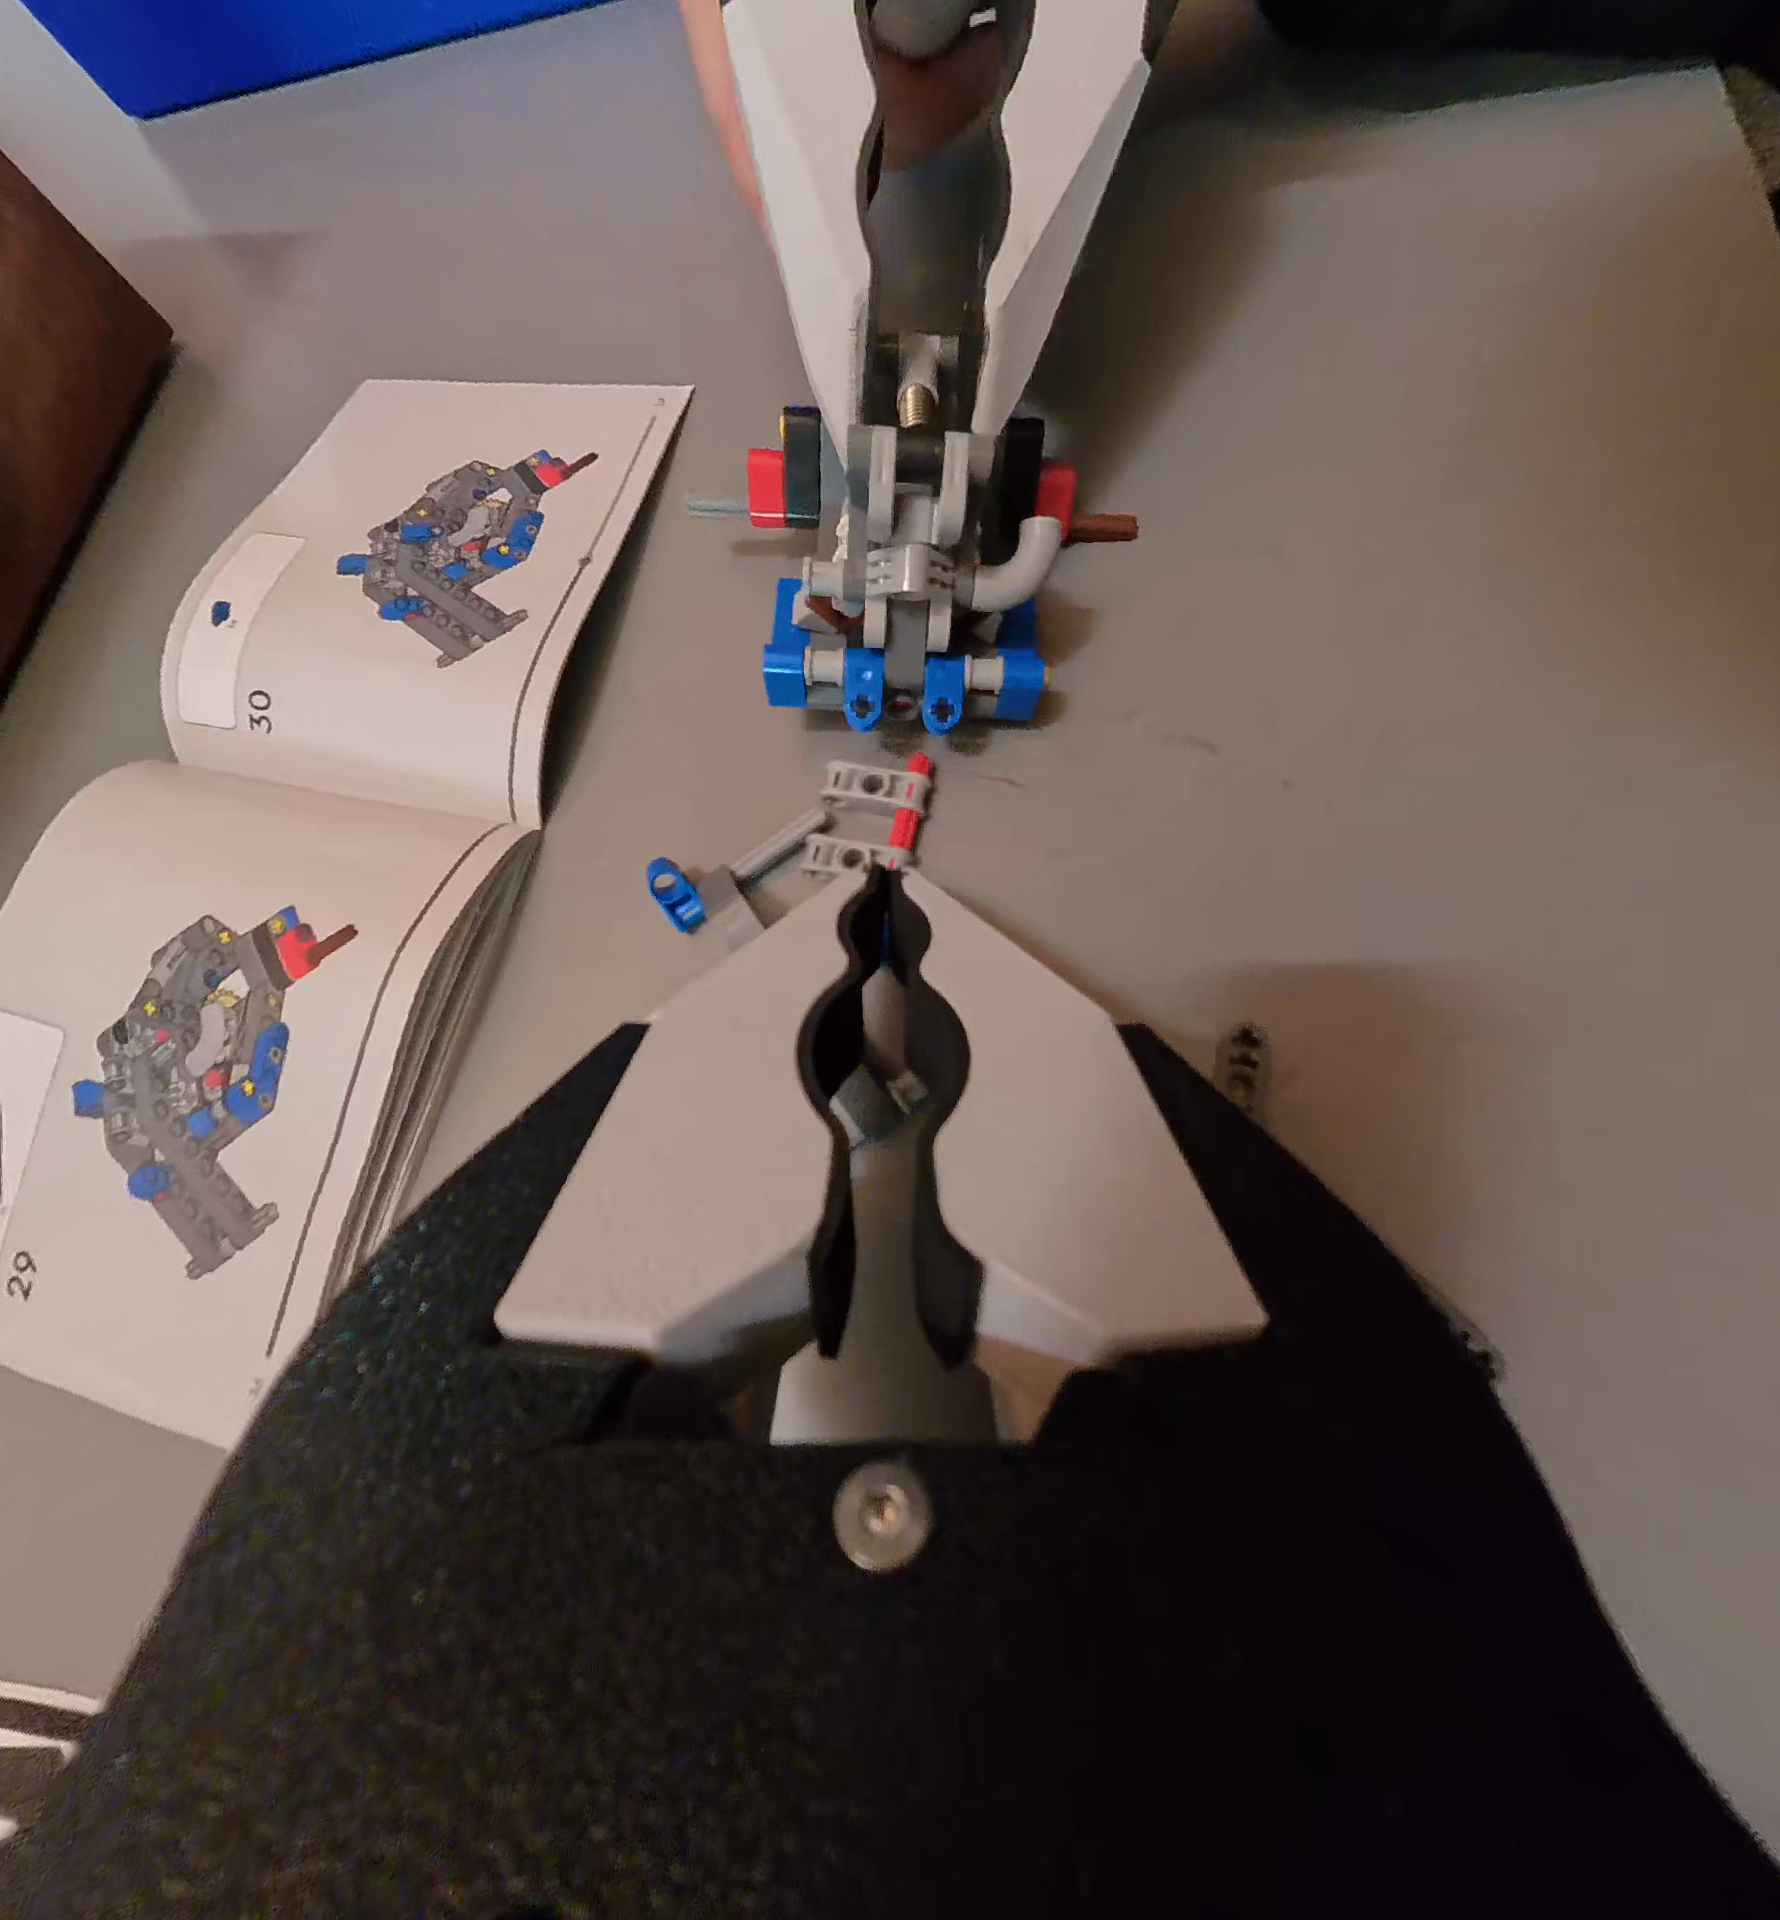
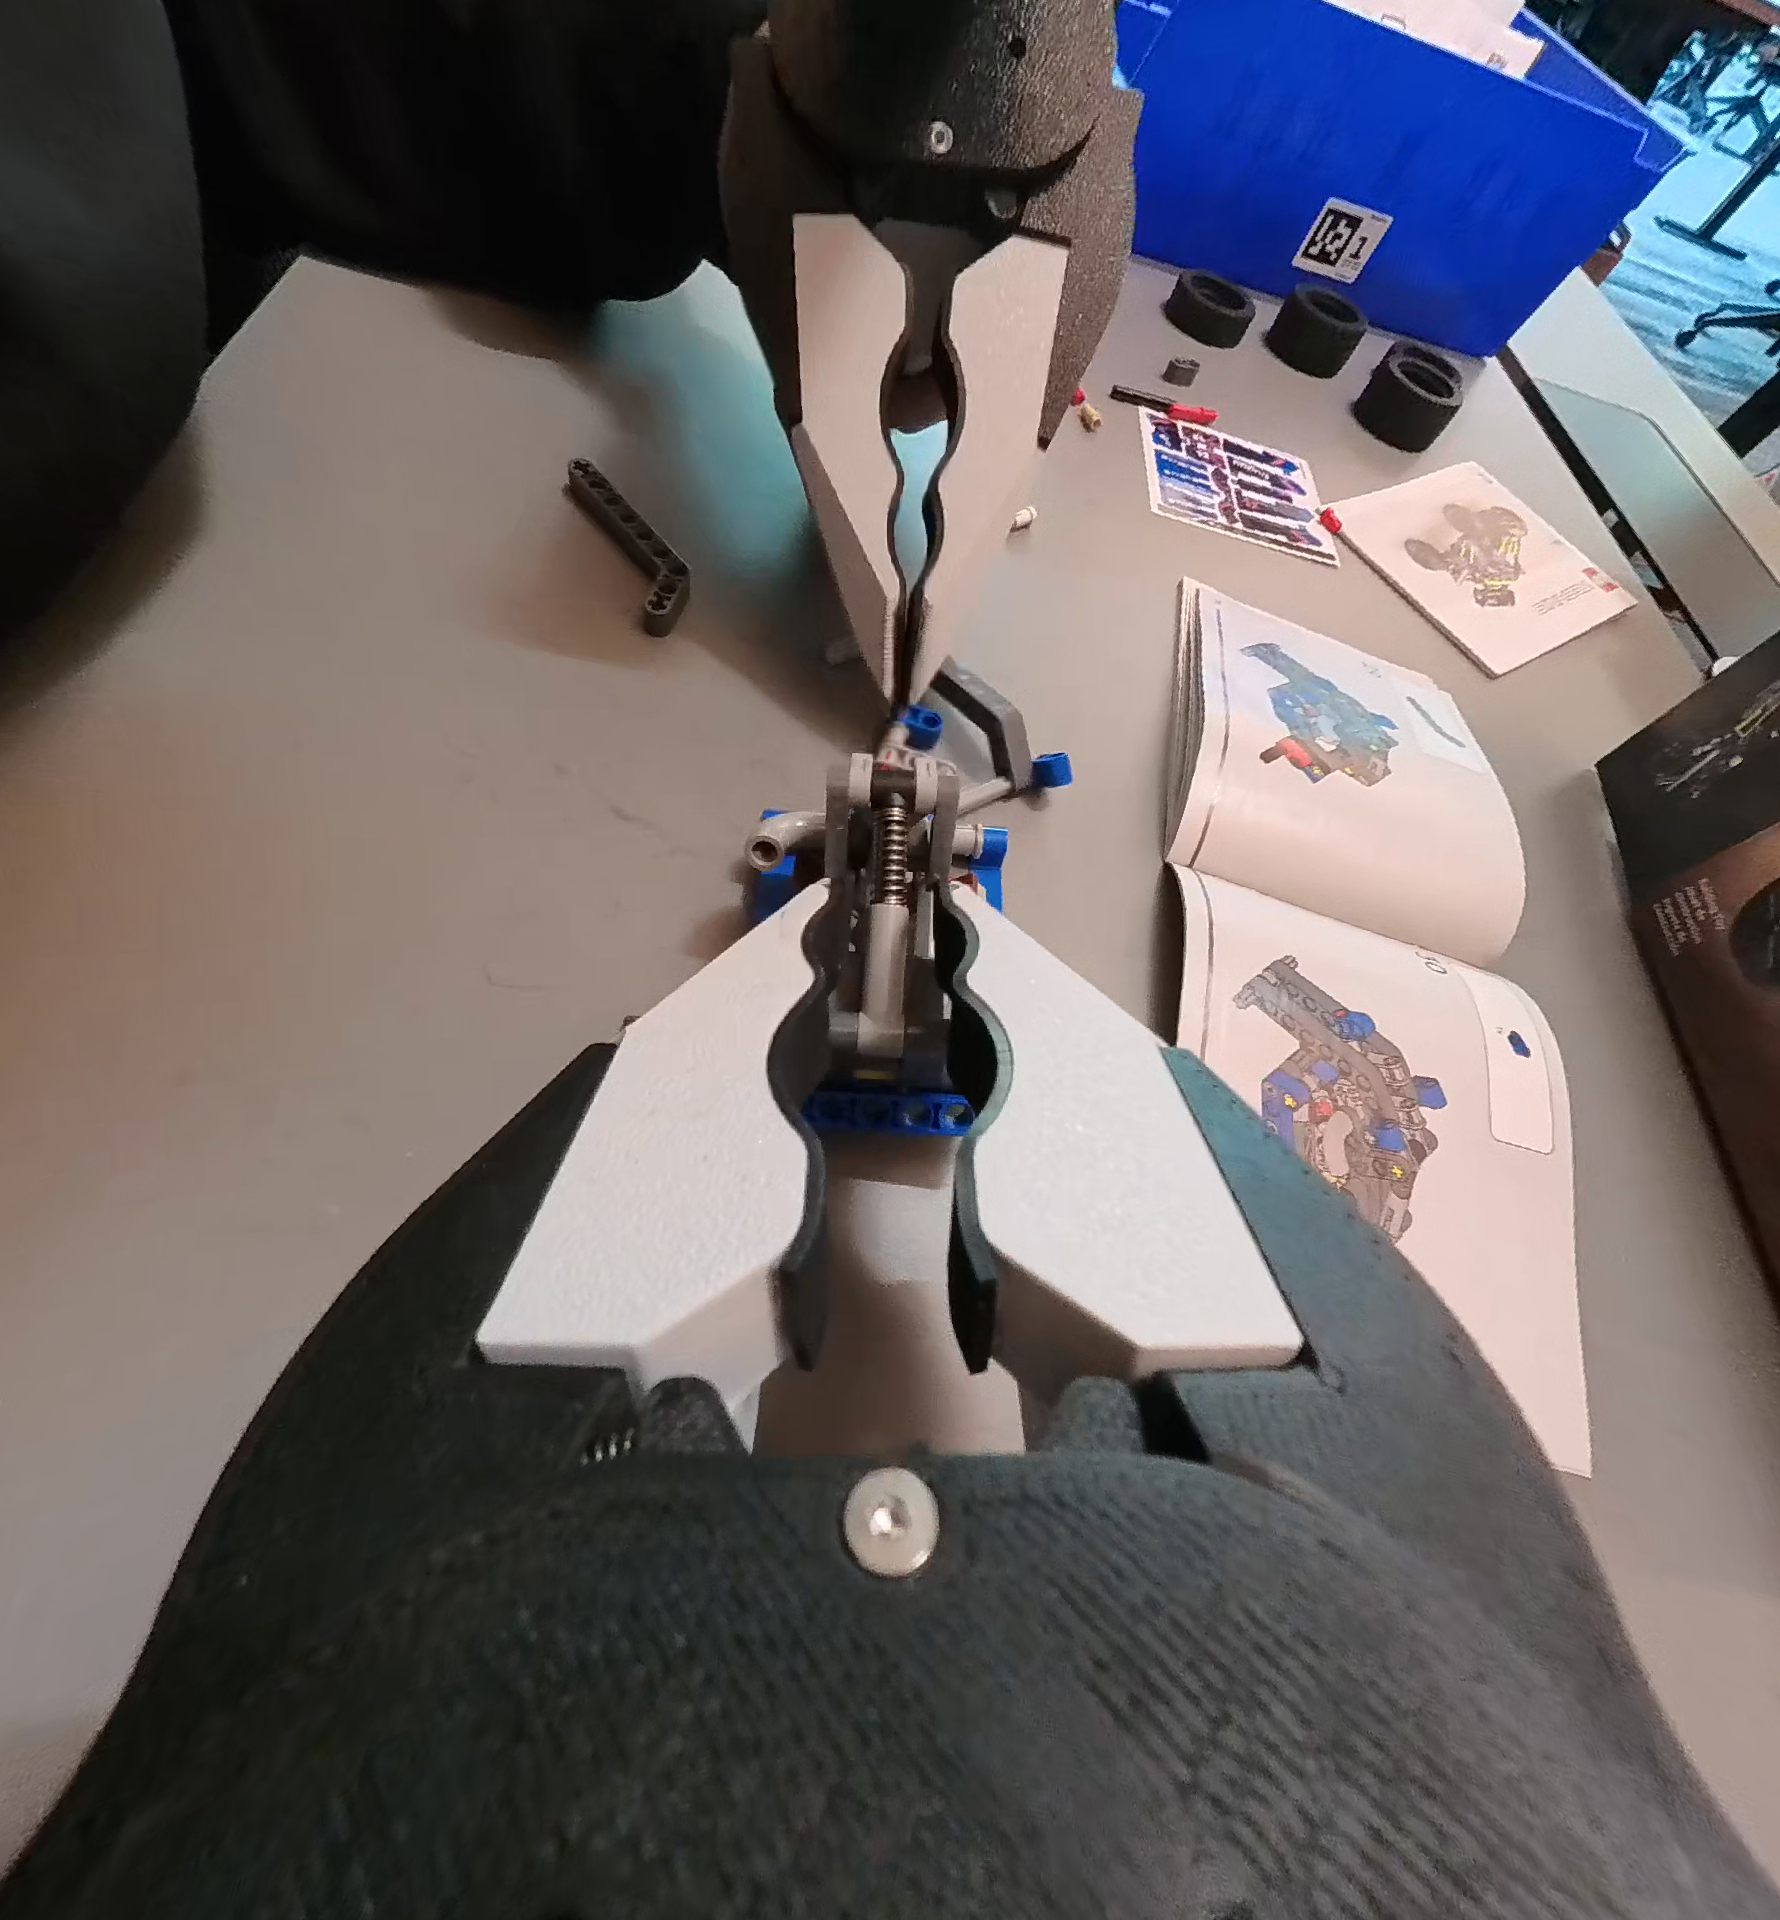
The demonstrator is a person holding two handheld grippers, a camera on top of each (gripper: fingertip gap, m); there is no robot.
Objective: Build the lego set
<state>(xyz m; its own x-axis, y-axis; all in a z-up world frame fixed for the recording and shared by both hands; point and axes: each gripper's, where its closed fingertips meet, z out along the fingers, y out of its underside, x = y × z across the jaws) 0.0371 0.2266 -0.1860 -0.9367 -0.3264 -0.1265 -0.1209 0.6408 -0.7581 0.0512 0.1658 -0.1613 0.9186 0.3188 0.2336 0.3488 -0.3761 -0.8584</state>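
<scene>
The main lego model (image 1: pixel 907 665), blue, grey and red with a spring shock absorber (image 2: pixel 891 842), rests on the grey table (image 1: pixel 1385 623). My right gripper (image 2: pixel 881 914) is shut on its upper frame; in the left wrist view it (image 1: pixel 917 436) comes in from the top. My left gripper (image 1: pixel 881 883) is shut on a small sub-assembly (image 1: pixel 855 821) of light grey connectors, a red axle and a blue pin. It holds this just short of the model's blue front end. In the right wrist view the left gripper (image 2: pixel 907 691) points down behind the model.
An open instruction booklet (image 1: pixel 346 727) lies beside the model, also in the right wrist view (image 2: pixel 1333 883). A dark grey angled beam (image 2: pixel 626 551), black tyres (image 2: pixel 1312 332), a sticker sheet (image 2: pixel 1234 483), a second booklet (image 2: pixel 1488 561), a blue bin (image 2: pixel 1385 135) and a black box (image 2: pixel 1748 883) stand around. The tips of one gripper are about 8 cm away from the tips of the other.
</scene>
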